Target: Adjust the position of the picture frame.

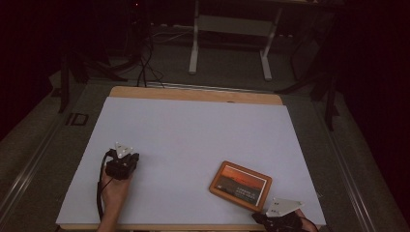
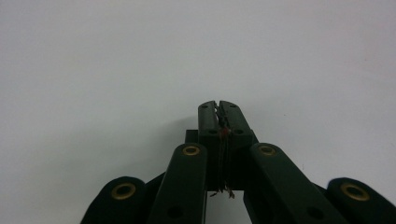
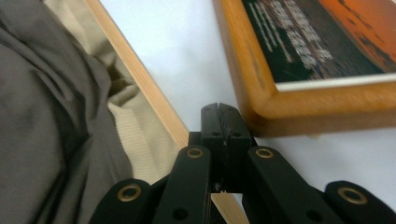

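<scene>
Wooden picture frame (image 1: 240, 185) lies flat on the white sheet (image 1: 193, 145) that covers the bench (image 1: 193, 93), in the near right part of it, turned a little so that its corners point to the edges. It holds a print with an orange sky above and a dark band with small text below. In the right gripper view the frame (image 3: 299, 112) fills the upper right, and its rounded corner is just beside the tips of the right claw (image 3: 225, 112); I cannot tell if they touch. The right claw (image 1: 280, 215) is at the near edge of the bench, close to the near corner of the frame, with its grey three-cornered plate on top. Its jaws are pressed together and nothing is between them. Beside it in the right gripper view run the wooden edge of the bench (image 3: 140, 79) and grey cloth (image 3: 42, 116) below that edge.

The left claw (image 1: 124, 158) rests on the near left part of the sheet, well apart from the frame, held by the person's left hand (image 1: 115, 188). In the left gripper view the left claw (image 2: 219, 112) has its jaws pressed together over the bare white sheet (image 2: 140, 60), and it holds nothing.
</scene>
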Tool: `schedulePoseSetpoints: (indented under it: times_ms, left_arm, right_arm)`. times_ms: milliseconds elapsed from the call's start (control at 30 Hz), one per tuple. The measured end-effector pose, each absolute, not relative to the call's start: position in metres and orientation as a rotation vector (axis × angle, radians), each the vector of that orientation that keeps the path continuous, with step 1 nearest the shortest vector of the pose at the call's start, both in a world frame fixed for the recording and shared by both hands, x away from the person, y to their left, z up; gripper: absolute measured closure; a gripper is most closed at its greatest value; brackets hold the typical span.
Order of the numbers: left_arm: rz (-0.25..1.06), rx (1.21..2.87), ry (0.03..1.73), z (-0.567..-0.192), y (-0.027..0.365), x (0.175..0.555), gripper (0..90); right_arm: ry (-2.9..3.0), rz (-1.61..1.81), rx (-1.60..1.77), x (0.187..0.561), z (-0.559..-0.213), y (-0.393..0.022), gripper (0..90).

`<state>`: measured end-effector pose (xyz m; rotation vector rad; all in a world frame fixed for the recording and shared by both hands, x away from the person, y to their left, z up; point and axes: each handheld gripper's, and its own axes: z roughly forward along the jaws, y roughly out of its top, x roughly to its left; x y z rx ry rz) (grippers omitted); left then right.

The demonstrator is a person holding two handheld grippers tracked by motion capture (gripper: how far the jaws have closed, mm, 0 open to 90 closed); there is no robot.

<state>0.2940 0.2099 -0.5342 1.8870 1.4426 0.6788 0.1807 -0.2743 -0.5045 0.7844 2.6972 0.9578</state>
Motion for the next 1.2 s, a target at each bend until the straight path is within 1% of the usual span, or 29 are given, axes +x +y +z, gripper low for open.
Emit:
schedulePoseSetpoints:
  times_ms: [500, 633, 1000, 1200]
  left_arm:
    - [0.675, 1.886, 1.443, -0.534, 0.211, 0.294, 88.3]
    - [0.673, 1.887, 1.442, -0.535, 0.211, 0.294, 88.3]
    - [0.671, 1.894, 1.441, -0.535, 0.209, 0.295, 88.3]
    - [0.647, 1.892, 1.425, -0.535, 0.207, 0.294, 88.3]
  right_arm:
    - [2.701, 0.959, 0.804, 0.189, -0.507, -0.282, 90.0]
    - [2.678, 0.906, 0.857, 0.197, -0.514, -0.286, 90.0]
    - [2.645, 0.931, 0.947, 0.211, -0.516, -0.299, 90.0]
    - [2.626, 0.917, 1.000, 0.222, -0.517, -0.307, 90.0]
